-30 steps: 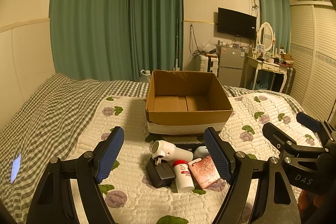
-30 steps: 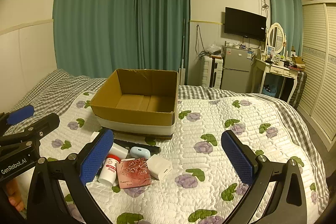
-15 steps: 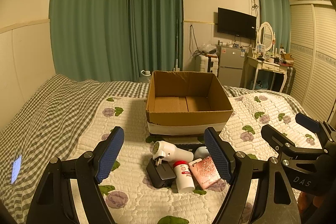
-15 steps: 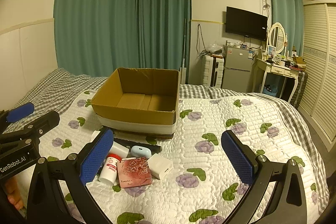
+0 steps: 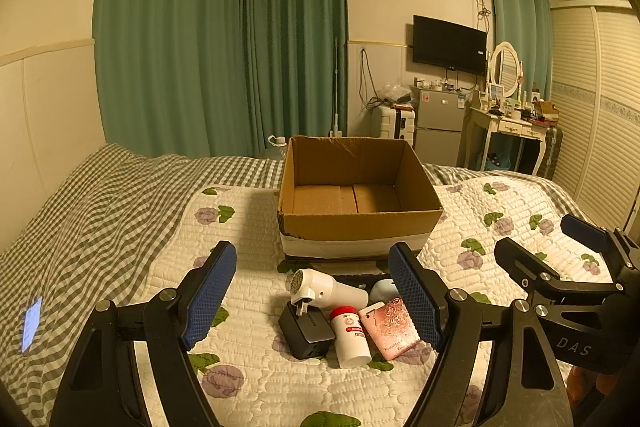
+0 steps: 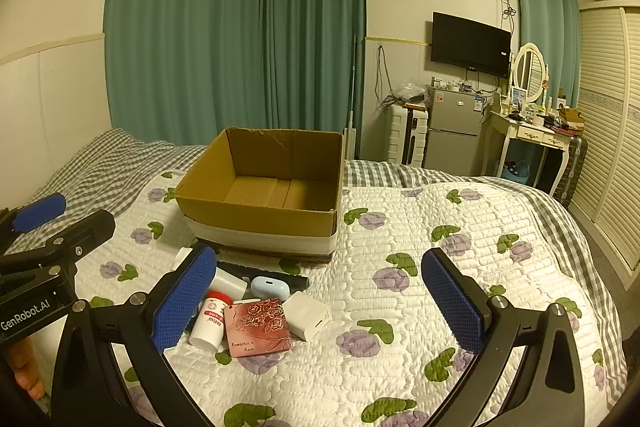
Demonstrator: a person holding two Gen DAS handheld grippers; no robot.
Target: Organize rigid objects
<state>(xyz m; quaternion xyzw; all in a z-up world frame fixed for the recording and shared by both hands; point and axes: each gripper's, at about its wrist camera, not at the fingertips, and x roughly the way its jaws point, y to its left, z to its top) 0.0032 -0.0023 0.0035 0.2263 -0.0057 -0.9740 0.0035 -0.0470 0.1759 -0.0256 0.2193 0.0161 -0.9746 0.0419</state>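
Observation:
An open, empty cardboard box (image 5: 358,203) stands on the quilted bed; it also shows in the right wrist view (image 6: 264,199). In front of it lies a small pile: a white hair-dryer-like device (image 5: 326,287), a black charger (image 5: 306,331), a red-capped white bottle (image 5: 352,337), a pink rose-patterned card box (image 6: 258,327), a pale blue case (image 6: 270,287) and a white adapter (image 6: 306,315). My left gripper (image 5: 312,301) is open and empty, held above the pile. My right gripper (image 6: 318,305) is open and empty, just right of the pile.
The bed has a flowered white quilt (image 6: 440,267) over a grey checked cover (image 5: 100,203). A lit phone (image 5: 31,323) lies at the bed's left edge. A fridge (image 6: 452,131), dressing table (image 6: 528,135) and wardrobe (image 6: 612,147) stand beyond the bed.
Both grippers have drifted very slightly; the right view shifted a little toward the pile. Nothing was grasped or moved.

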